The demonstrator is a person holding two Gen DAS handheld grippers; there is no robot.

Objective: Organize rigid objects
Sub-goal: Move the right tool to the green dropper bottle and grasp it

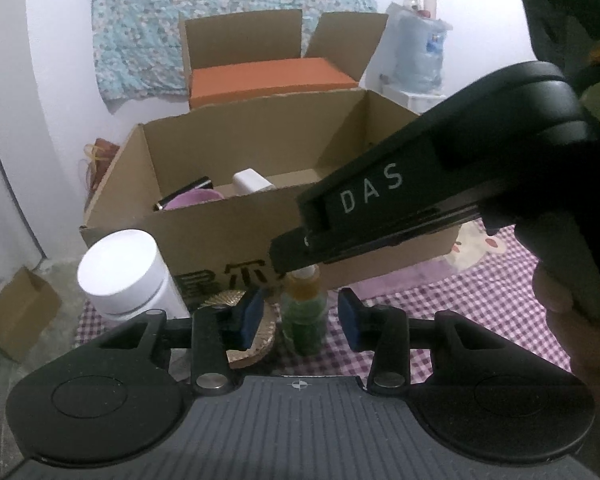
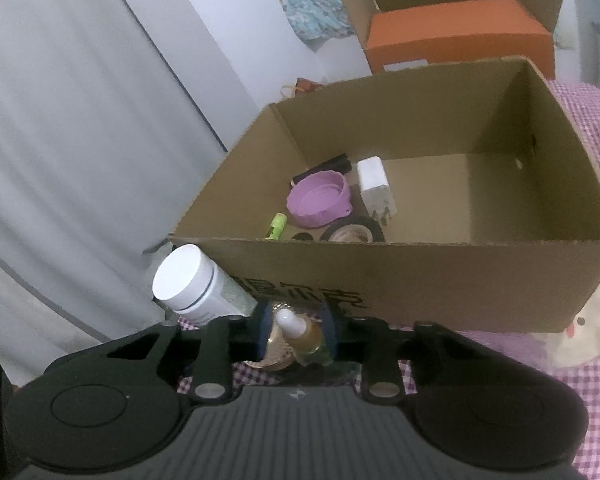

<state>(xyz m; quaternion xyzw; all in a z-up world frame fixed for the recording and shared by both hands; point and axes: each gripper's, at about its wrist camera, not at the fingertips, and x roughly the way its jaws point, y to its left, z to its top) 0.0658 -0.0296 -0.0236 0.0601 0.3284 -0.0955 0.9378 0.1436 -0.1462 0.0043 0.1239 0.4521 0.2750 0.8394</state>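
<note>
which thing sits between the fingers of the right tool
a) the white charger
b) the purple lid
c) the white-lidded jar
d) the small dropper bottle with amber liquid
d: in the right wrist view the right tool has its blue pads either side of the small dropper bottle, while the white-lidded jar stands off to one side and the purple lid and white charger lie inside the cardboard box.
</note>
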